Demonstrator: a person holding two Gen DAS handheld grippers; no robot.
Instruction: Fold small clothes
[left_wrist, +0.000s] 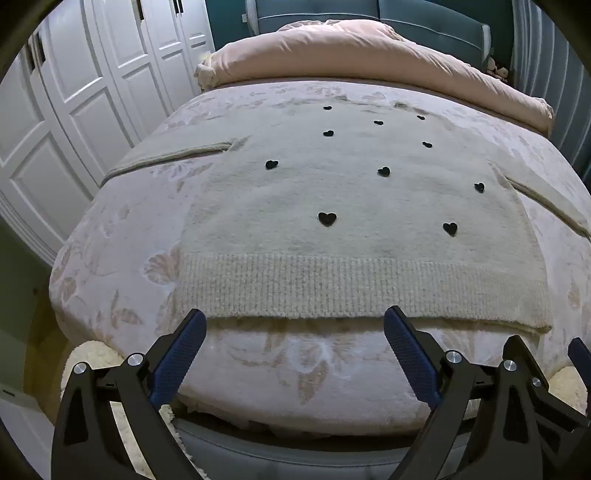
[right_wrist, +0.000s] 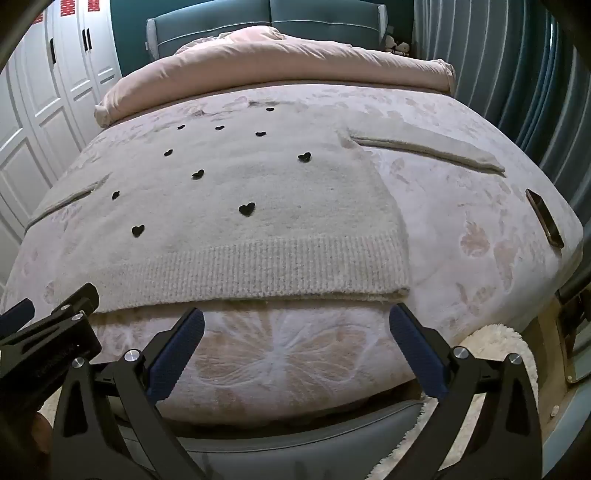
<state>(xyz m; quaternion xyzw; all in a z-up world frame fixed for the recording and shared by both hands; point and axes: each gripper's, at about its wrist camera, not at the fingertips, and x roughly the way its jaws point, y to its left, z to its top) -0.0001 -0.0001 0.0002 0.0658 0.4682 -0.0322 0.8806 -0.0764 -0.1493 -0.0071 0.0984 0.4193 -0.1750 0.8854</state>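
A cream knit sweater (left_wrist: 351, 206) with small black hearts lies flat on the bed, ribbed hem toward me and both sleeves spread out to the sides. It also shows in the right wrist view (right_wrist: 236, 221). My left gripper (left_wrist: 295, 325) is open and empty, just short of the hem's left half. My right gripper (right_wrist: 295, 325) is open and empty, just short of the hem's right corner. The right gripper's edge shows at the far right of the left wrist view (left_wrist: 546, 373); the left gripper shows at the left of the right wrist view (right_wrist: 51, 321).
The bed (left_wrist: 295, 373) has a pale floral cover. A rolled pink duvet (left_wrist: 369, 51) lies across the far end before a teal headboard (right_wrist: 269, 22). A dark phone (right_wrist: 545, 218) lies near the bed's right edge. White wardrobe doors (left_wrist: 74, 110) stand on the left.
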